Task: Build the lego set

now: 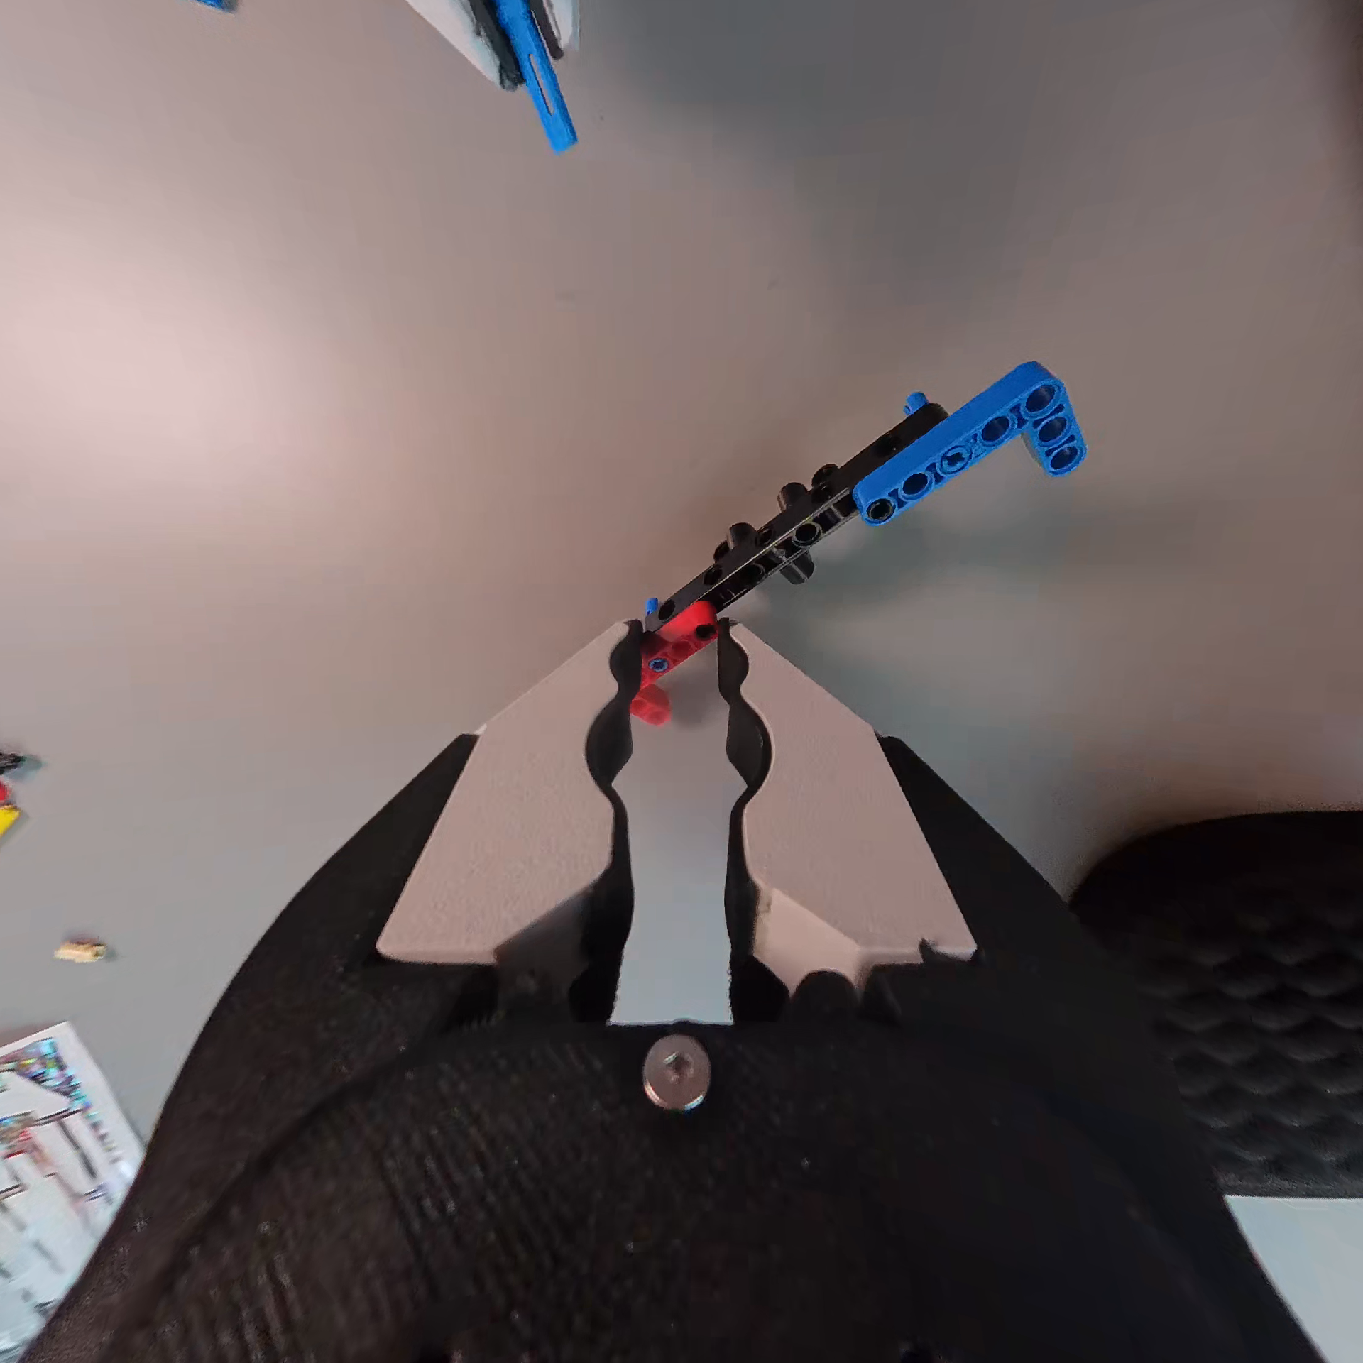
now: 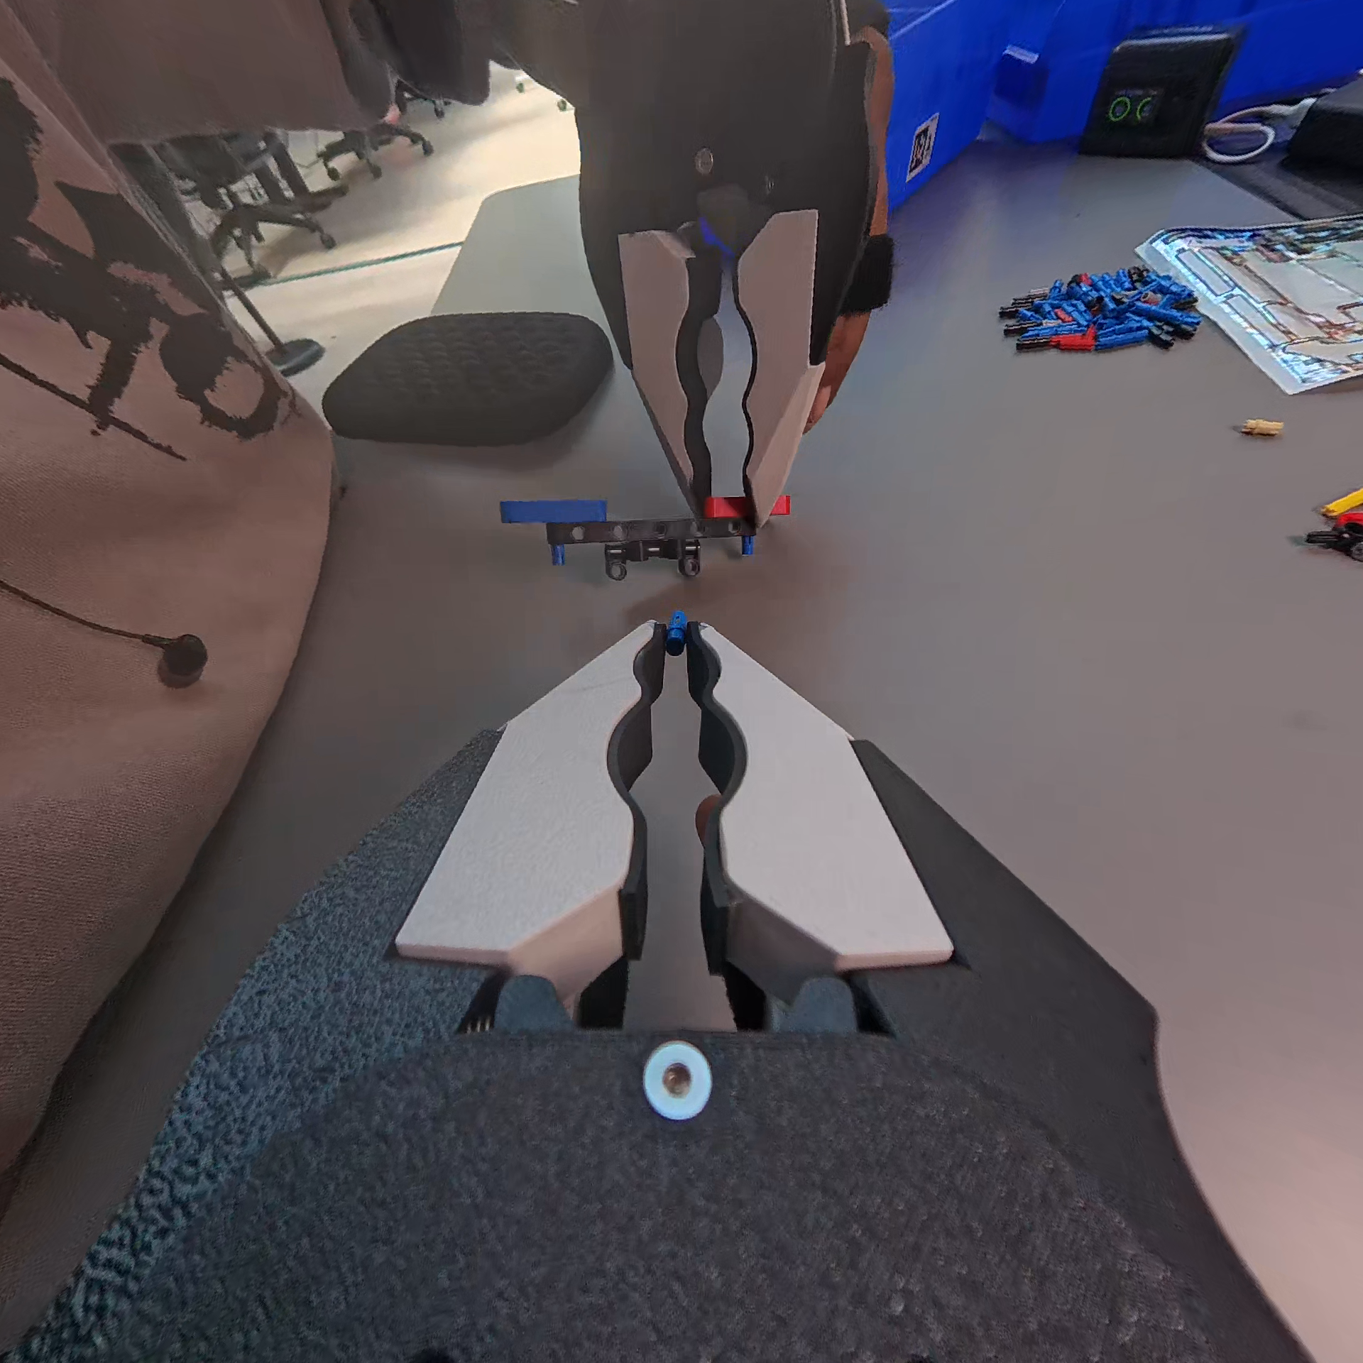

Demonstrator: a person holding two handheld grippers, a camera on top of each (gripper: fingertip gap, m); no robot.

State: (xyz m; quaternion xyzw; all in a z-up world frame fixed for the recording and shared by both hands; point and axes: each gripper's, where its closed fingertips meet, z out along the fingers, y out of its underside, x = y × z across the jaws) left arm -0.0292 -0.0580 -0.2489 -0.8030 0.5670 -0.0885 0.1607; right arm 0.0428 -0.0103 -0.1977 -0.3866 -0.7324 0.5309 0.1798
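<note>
My left gripper [image 1: 675,630] is shut on the red beam [image 1: 675,653] at one end of a small assembly: a black beam [image 1: 782,546] with black connectors and a blue L-shaped beam [image 1: 973,442] at its far end. It holds the assembly just above the grey table. In the right wrist view the same assembly [image 2: 649,529] hangs from the left gripper [image 2: 726,509], with blue pins pointing down. My right gripper [image 2: 675,627] is shut on a small blue pin [image 2: 675,633], just in front of the assembly and apart from it.
A pile of blue, black and red pins [image 2: 1099,310] lies at the far right beside an instruction booklet [image 2: 1268,295]. A black cushion pad [image 2: 465,376] lies far left. A tan piece [image 2: 1263,426] and yellow and red parts [image 2: 1342,516] lie at the right edge. A person's brown garment [image 2: 111,516] fills the left. Spacing between my two grippers at the tips: around 11 centimeters.
</note>
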